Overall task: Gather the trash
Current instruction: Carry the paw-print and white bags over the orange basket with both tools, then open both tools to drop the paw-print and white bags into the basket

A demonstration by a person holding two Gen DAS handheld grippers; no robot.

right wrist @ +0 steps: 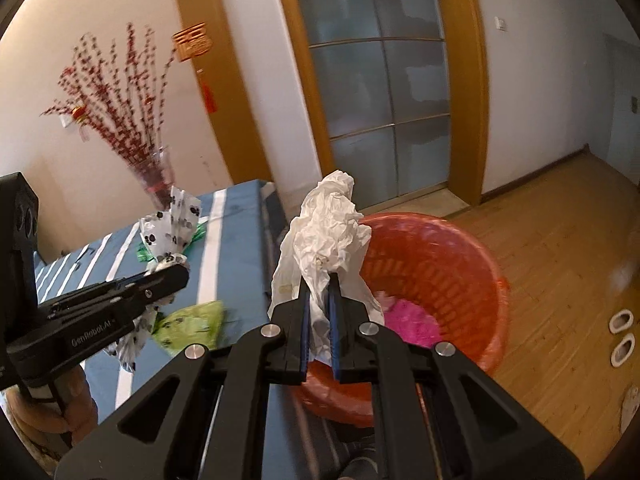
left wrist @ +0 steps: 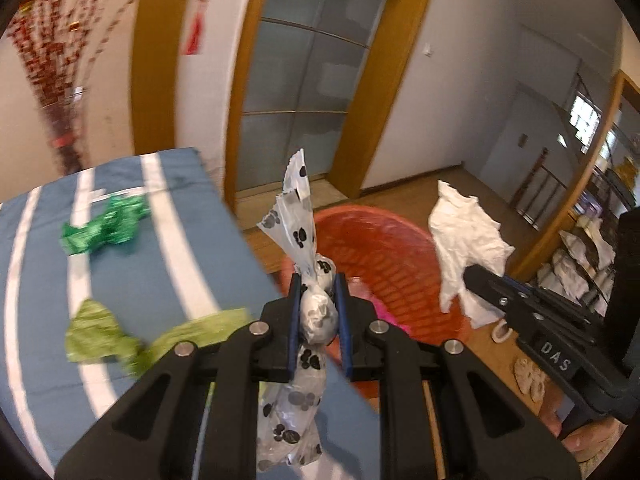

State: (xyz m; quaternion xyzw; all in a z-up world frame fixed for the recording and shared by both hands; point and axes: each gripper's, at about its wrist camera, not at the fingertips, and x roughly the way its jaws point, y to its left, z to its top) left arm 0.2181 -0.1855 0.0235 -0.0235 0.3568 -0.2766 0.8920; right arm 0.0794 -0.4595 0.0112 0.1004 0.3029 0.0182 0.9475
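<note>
My left gripper is shut on a white plastic bag with black paw prints, held at the table's edge just before the red basket. My right gripper is shut on a crumpled white tissue, held over the near rim of the red basket. The right gripper with the tissue shows at right in the left wrist view. The left gripper with the paw-print bag shows at left in the right wrist view.
The blue striped tablecloth carries a green foil wrapper and a light green wrapper. Pink trash lies in the basket. A vase of red branches stands at the table's far end. Slippers lie on the wooden floor.
</note>
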